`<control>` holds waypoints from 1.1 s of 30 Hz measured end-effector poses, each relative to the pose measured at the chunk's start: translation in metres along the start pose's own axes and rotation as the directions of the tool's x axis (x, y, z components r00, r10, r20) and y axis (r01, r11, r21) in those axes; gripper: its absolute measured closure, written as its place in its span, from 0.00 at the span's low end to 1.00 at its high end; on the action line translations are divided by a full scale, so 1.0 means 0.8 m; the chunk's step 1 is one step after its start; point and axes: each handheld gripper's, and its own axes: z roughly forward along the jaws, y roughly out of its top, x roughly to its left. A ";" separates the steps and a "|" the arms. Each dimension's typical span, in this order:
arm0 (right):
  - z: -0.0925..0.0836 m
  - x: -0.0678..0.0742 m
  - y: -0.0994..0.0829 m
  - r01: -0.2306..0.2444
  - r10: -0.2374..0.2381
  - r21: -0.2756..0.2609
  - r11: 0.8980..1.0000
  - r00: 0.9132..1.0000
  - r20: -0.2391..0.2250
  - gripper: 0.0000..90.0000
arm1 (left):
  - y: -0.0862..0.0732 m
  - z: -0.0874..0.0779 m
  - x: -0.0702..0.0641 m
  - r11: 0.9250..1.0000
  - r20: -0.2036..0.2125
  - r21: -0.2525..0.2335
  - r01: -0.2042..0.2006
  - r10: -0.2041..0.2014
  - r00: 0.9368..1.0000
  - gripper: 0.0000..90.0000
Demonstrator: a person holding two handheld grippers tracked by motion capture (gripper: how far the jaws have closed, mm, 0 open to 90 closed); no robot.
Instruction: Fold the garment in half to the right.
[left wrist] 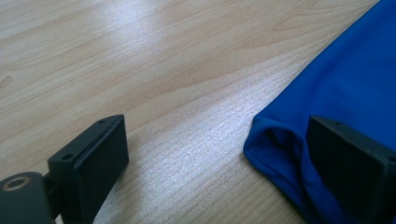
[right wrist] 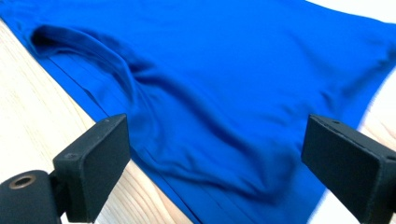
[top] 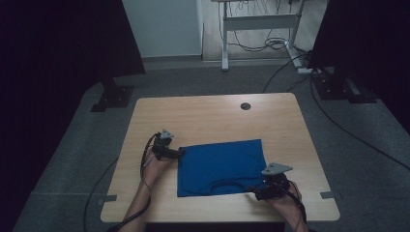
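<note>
Both claws, left claw [top: 180, 152] and right claw [top: 257, 192], gape empty (low) at the blue cloth [top: 222, 166].

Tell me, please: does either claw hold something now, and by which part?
Nothing is held. Both claws stand open: the left claw at a corner of the blue cloth, the right claw over its edge.

Dim room, seemingly grey carpet [top: 72, 159]

A blue T-shirt [top: 222, 166] lay folded flat into a rough rectangle near the front edge of the bench, its collar toward that edge, slightly wrinkled.
</note>
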 end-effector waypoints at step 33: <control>0.076 0.068 0.068 0.086 -0.089 -0.025 0.996 0.986 -0.143 0.09 | 0.000 0.000 0.000 1.000 -0.003 0.002 0.005 -0.005 1.000 0.07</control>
